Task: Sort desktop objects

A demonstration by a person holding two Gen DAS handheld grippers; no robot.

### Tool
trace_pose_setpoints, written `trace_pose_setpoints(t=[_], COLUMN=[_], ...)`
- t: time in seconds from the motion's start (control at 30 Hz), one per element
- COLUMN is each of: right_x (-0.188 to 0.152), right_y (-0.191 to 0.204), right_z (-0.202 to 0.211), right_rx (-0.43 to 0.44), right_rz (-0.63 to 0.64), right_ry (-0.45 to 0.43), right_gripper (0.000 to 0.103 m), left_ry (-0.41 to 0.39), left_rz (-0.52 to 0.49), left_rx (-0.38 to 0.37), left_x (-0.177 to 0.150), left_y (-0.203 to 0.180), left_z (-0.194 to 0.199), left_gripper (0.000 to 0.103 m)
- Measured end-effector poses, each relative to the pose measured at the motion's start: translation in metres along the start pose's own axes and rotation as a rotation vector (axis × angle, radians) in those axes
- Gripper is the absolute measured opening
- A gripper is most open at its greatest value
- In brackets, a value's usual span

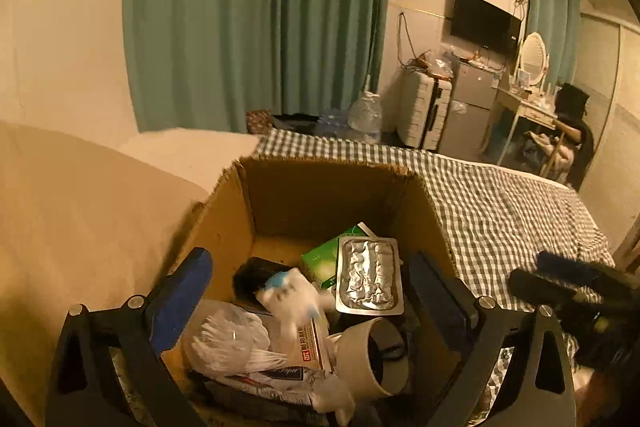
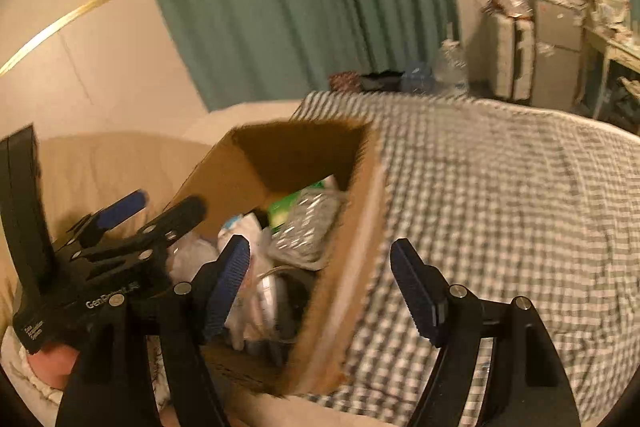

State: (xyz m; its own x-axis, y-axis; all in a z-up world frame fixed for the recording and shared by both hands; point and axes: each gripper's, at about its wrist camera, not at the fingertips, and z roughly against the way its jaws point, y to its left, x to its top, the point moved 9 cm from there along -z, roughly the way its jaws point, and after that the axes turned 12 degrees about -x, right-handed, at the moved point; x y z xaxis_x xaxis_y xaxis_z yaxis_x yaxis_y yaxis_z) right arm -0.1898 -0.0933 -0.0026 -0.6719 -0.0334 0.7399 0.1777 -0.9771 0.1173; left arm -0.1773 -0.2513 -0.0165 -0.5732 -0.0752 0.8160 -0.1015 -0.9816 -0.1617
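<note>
An open cardboard box (image 1: pixel 280 195) stands on a bed and holds mixed items: a silver blister pack (image 1: pixel 369 277), a green box (image 1: pixel 320 259), a white-and-blue blurred item (image 1: pixel 294 293), a bag of cotton swabs (image 1: pixel 232 343) and a white cup (image 1: pixel 368 355). My left gripper (image 1: pixel 312 287) is open, its jaws spread over the box's contents, holding nothing. My right gripper (image 2: pixel 324 279) is open and empty; its jaws straddle the box's right wall (image 2: pixel 348 247). The left gripper also shows in the right wrist view (image 2: pixel 152 215), and the right gripper shows at the right of the left wrist view (image 1: pixel 560 279).
The bed has a checked green-and-white cover (image 1: pixel 500 199) to the right and a beige pillow (image 1: pixel 80 227) to the left. Green curtains (image 1: pixel 256 15), water bottles (image 1: pixel 364 115), a suitcase (image 1: pixel 424 115), a small fridge (image 1: pixel 468 107) and a dressing table (image 1: pixel 528 103) stand beyond.
</note>
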Motion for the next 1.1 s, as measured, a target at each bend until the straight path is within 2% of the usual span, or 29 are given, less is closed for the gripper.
trace_pose_setpoints(t=[0.07,0.13,0.2,0.27,0.33,0.4,0.5,0.6,0.7,1.1], right_x=[-0.005,-0.01,-0.025,-0.045,-0.064,-0.072,-0.075,-0.073,-0.075,-0.079], right_y=[-0.021,-0.047,-0.065,-0.083,-0.098,-0.108,-0.113,-0.108,-0.105,-0.11], right_z=[0.019,0.028,0.036,0.041,0.04,0.037,0.035,0.041,0.041,0.043], right_rx=[-0.042,-0.11,-0.172,-0.22,-0.264,-0.293,-0.281,-0.263,-0.256,-0.268], right_rz=[-0.008,0.001,0.02,0.02,0.011,0.008,-0.001,-0.011,-0.009,-0.018], right_ry=[-0.033,-0.057,-0.076,-0.089,-0.092,-0.089,-0.06,-0.095,-0.111,-0.099], right_gripper=[0.074,0.079,0.08,0.087,0.103,0.103,0.103,0.102,0.102,0.102], left_ry=[-0.024,-0.024,-0.022,-0.012,0.012,0.042,0.048,0.038,0.034,0.043], left_rz=[-0.007,-0.01,-0.01,-0.006,-0.004,-0.019,-0.012,-0.009,-0.034,-0.027], left_rx=[0.017,0.031,0.038,0.043,0.046,0.044,0.066,0.05,0.066,0.056], left_x=[-0.004,-0.008,-0.026,-0.045,-0.063,-0.075,-0.078,-0.076,-0.076,-0.076], left_y=[-0.005,-0.016,-0.028,-0.04,-0.052,-0.064,-0.072,-0.08,-0.084,-0.089], left_z=[0.02,0.025,0.03,0.029,0.023,0.016,0.018,0.023,0.025,0.026], left_gripper=[0.103,0.103,0.103,0.103,0.103,0.103,0.103,0.103,0.103,0.103])
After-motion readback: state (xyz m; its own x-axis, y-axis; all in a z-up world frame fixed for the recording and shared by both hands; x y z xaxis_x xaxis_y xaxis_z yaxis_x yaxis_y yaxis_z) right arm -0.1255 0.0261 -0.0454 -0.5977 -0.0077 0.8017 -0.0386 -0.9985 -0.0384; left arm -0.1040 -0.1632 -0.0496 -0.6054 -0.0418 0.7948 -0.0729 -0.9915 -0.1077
